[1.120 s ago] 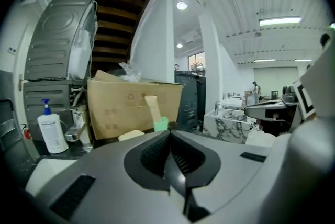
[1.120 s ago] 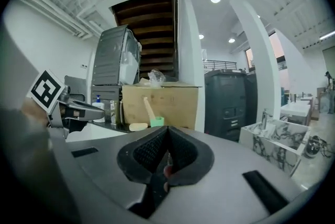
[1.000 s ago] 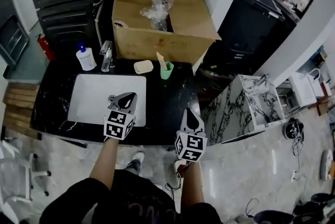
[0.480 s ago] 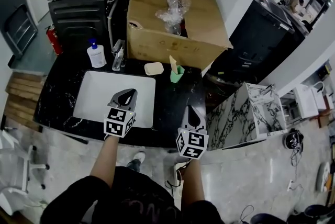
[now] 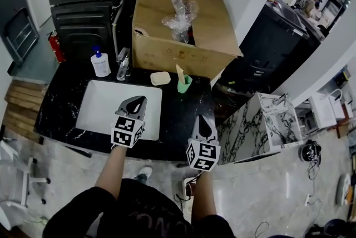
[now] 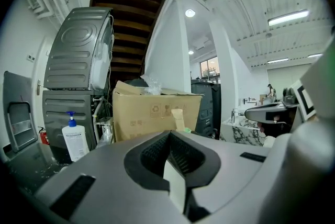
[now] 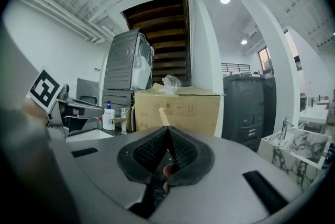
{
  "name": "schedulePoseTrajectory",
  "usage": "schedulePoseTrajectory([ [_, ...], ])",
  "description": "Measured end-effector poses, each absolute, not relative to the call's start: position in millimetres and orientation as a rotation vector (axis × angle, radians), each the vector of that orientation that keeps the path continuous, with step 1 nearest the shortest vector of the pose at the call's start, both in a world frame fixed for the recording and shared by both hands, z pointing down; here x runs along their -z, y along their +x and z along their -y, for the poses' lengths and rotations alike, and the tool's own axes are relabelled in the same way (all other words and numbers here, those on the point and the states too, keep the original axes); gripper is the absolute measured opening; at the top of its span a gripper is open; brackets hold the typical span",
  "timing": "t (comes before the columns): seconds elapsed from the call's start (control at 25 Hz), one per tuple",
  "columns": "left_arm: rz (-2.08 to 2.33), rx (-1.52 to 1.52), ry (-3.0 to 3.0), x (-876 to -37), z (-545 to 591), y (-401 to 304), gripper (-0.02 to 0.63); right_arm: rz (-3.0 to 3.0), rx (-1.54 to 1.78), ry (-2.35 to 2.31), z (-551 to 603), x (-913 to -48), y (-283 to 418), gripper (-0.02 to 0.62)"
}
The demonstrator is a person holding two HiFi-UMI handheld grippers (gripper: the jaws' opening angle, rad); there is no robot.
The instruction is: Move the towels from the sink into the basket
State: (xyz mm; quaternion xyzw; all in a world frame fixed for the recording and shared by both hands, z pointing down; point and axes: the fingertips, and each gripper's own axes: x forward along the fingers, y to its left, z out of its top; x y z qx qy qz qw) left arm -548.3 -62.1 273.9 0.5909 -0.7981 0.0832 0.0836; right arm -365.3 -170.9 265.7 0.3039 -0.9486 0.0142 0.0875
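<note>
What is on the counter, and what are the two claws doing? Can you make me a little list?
sink: white, nothing seen inside
left claw: shut, empty, over the sink's front right part
right claw: shut, empty, over the black counter, right of the sink
behind sink: soap bottle, tap, soap dish, green cup
box: big, cardboard, plastic wrap on top
not in view: towels, basket
</note>
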Motion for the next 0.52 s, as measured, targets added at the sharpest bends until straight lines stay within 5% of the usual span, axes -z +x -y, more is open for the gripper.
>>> schedulePoseTrajectory([
  [0.52,2.392,-0.226,1.782,-263.4,68.5,-537.1,0.017,2.833,-0.017,0.896,177.1,-258.6,-359.2,0.014],
])
